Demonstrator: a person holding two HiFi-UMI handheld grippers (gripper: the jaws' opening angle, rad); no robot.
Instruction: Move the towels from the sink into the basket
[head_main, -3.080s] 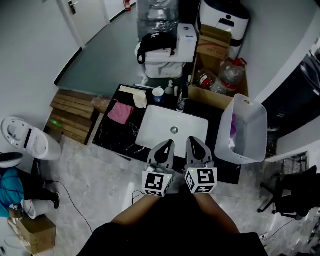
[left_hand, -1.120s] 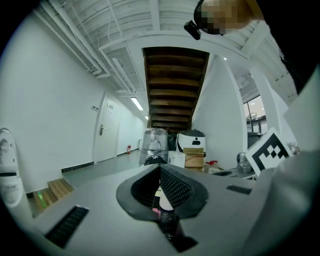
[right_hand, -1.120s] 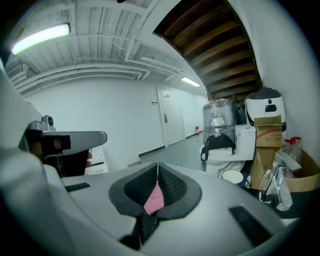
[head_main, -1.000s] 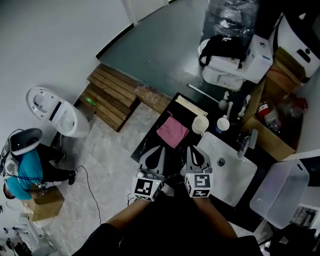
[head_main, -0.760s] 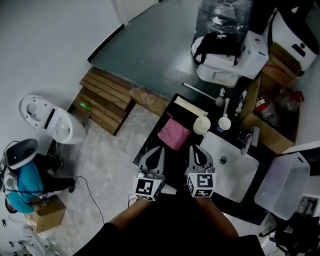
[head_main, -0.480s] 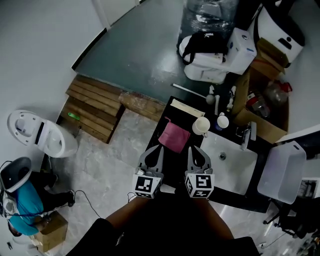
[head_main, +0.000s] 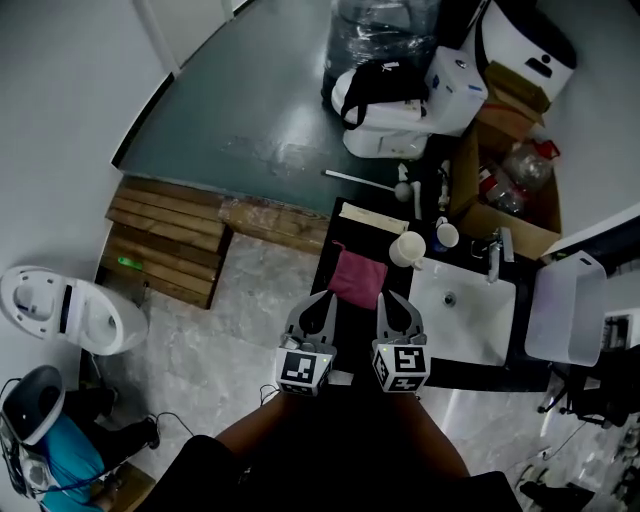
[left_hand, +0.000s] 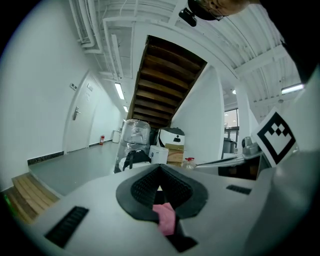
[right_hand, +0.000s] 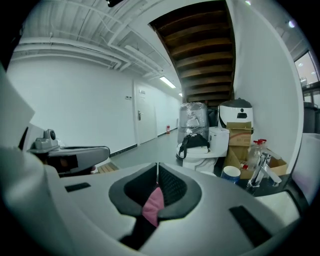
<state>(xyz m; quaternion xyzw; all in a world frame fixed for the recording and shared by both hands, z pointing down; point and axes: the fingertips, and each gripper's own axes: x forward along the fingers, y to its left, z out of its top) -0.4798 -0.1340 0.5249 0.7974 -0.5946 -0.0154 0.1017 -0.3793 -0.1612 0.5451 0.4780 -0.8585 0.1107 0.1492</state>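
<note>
A pink towel (head_main: 357, 277) lies flat on the black counter (head_main: 333, 225), left of the white sink (head_main: 470, 320). The sink bowl shows only its drain. A pale plastic basket (head_main: 568, 310) stands right of the sink. My left gripper (head_main: 327, 298) and right gripper (head_main: 384, 297) hang side by side over the counter's front edge, tips at the towel's near edge. Both are shut. In the left gripper view the left gripper (left_hand: 160, 168) has its jaws together, with a bit of the pink towel (left_hand: 165, 218) showing behind them. The right gripper (right_hand: 157, 168) looks the same, with the pink towel (right_hand: 153, 205) behind it.
A cream cup (head_main: 406, 249), a small cup (head_main: 446, 235) and the faucet (head_main: 494, 256) stand at the counter's back. Wooden pallets (head_main: 165, 240) and a white toilet-like unit (head_main: 60, 308) lie to the left. Boxes and a white appliance (head_main: 390, 95) crowd the far side.
The head view has swung, so the counter and towel now sit straight ahead of the gripper tips. Both grippers have stayed shut, side by side.
</note>
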